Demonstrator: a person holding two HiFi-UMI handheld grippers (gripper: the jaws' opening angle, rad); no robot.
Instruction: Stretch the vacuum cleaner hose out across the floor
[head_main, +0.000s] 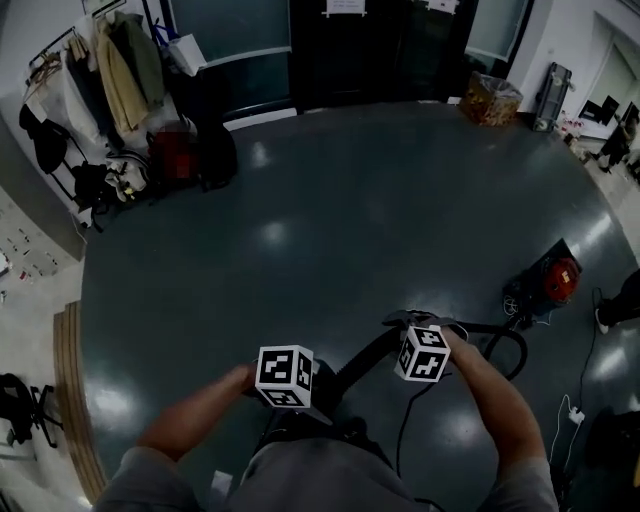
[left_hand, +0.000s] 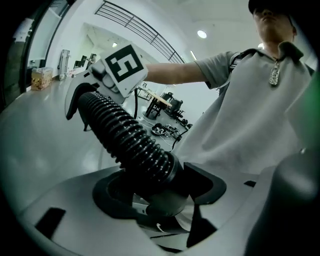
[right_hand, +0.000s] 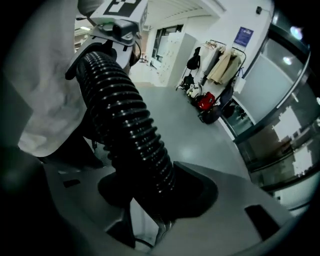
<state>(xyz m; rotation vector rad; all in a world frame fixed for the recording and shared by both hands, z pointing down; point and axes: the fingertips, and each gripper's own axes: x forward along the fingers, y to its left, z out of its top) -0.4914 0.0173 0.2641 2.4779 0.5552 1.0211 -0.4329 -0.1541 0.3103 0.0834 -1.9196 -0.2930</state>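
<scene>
Stretch step, early: left gripper (left_hand: 159, 182) and right gripper (right_hand: 150, 192) both clamp the hose (head_main: 362, 360); next, probably, draw it away from the vacuum (head_main: 556, 279) until straight.

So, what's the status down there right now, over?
Grippers: left gripper and right gripper both clamped on black ribbed vacuum hose. Hose curves off toward red vacuum cleaner on dark floor. Thin black cable underfoot.

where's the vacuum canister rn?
Head view, right side: the red vacuum canister sits on the dark floor, beyond the right gripper, with the black hose curving toward it.
</scene>
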